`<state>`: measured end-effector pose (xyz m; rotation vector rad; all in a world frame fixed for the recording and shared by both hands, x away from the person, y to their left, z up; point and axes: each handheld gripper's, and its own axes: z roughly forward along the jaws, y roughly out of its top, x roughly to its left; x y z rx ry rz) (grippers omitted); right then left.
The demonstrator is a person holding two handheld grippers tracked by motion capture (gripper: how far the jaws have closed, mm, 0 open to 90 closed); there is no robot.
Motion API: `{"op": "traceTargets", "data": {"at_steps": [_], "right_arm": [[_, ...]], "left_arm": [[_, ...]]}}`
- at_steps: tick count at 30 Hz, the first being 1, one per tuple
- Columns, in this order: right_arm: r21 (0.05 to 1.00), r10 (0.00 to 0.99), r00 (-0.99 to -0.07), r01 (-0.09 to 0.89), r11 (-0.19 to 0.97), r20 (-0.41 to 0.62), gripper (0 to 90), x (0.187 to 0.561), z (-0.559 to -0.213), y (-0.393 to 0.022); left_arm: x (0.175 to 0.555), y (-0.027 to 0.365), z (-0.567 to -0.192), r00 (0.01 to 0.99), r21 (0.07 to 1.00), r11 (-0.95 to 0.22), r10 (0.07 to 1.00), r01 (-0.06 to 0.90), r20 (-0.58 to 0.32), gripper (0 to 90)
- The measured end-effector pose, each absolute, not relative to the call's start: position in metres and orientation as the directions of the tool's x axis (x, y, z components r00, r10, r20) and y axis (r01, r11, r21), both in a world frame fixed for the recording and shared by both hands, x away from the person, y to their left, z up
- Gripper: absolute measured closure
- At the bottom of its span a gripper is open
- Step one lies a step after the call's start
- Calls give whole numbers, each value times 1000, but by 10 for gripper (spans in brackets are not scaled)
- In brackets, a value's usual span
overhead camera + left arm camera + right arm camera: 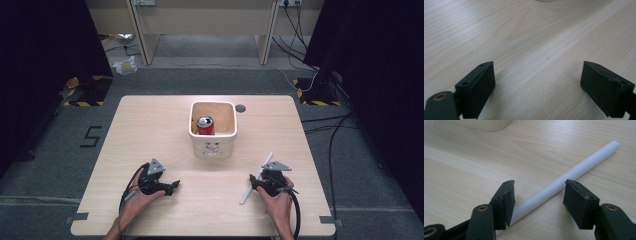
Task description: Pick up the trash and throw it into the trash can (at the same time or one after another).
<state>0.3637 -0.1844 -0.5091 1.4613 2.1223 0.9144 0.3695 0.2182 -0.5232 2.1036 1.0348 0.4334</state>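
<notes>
Jaws of the right gripper stand partly open around a white plastic tube, which lies flat on the wooden table and runs on a slant between the 2 black pads — neither pad appears to press on it, so nothing is held yet. From the high view the tube passes under the gripper, 1 end poking out ahead of it and the other trailing back beside the person's hand. Ahead of both tools and between them sits a cream square container with a red drink can standing inside.

The left gripper, resting in the other hand well apart from the tube, has its jaws wide open over bare wood, holding nothing.

By the look of it, the work is at its opening stage: the tube is bracketed but not gripped or lifted. Closing on it, raising it and carrying it onward — probably toward the container — all remain to be done.
</notes>
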Motion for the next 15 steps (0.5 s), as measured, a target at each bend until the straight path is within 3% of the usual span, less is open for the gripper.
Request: {"op": "traceTargets", "data": {"at_steps": [9, 15], "right_arm": [[725, 922, -386, 644, 246, 30, 693, 366, -510, -195], [729, 922, -384, 644, 231, 47, 754, 372, -510, -205]], "left_arm": [[369, 218, -523, 617, 743, -400, 786, 536, -22, 116], [369, 218, -523, 617, 743, -401, 786, 536, -21, 116]]}}
